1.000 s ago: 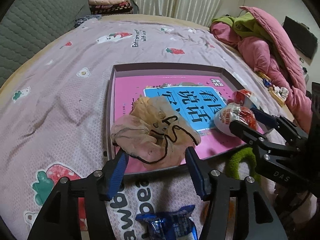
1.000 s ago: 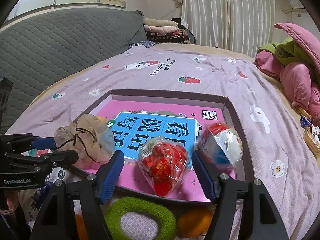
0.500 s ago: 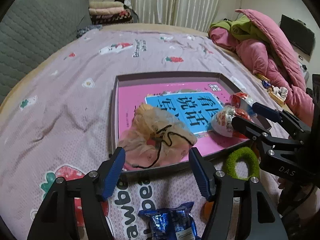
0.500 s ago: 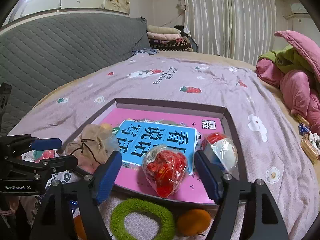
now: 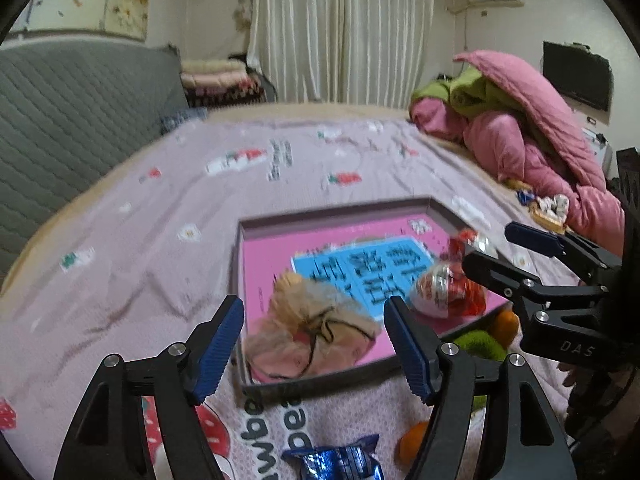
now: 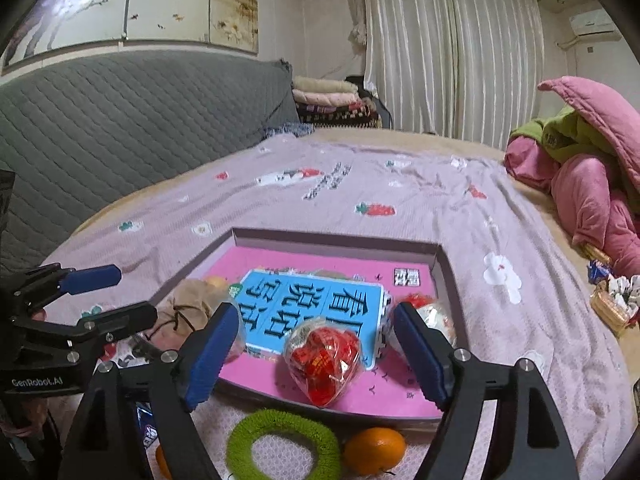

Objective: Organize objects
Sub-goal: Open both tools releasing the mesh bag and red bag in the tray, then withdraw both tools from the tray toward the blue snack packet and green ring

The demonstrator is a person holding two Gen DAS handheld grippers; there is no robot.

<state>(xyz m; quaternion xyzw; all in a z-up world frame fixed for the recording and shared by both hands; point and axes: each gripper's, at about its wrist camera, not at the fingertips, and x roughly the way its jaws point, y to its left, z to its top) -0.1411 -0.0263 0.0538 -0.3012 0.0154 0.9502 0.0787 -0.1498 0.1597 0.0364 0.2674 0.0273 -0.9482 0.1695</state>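
Note:
A shallow grey tray (image 5: 340, 210) (image 6: 340, 238) lined with a pink and blue book lies on the bedspread. A beige drawstring pouch (image 5: 296, 304) (image 6: 188, 300) rests in its near left corner. A clear bag of red sweets (image 6: 324, 360) (image 5: 448, 288) and a second clear bag (image 6: 434, 314) lie at its near right. My left gripper (image 5: 314, 320) (image 6: 134, 294) hovers short of the pouch, jaws opening, nothing pressed between them. My right gripper (image 6: 316, 320) (image 5: 488, 244) hovers before the red bag, jaws also opening, not touching it.
A green knitted ring (image 6: 280, 420), oranges (image 6: 374, 450) (image 5: 412, 440) and a blue snack packet (image 5: 340, 460) lie on the bedspread in front of the tray. A heap of pink quilts (image 6: 592, 200) fills the right side. A grey padded backrest (image 6: 120, 120) runs along the left.
Both grippers have drawn back and up from the tray and their jaws have spread wider. The pouch and the red bag stay where they lay in the tray.

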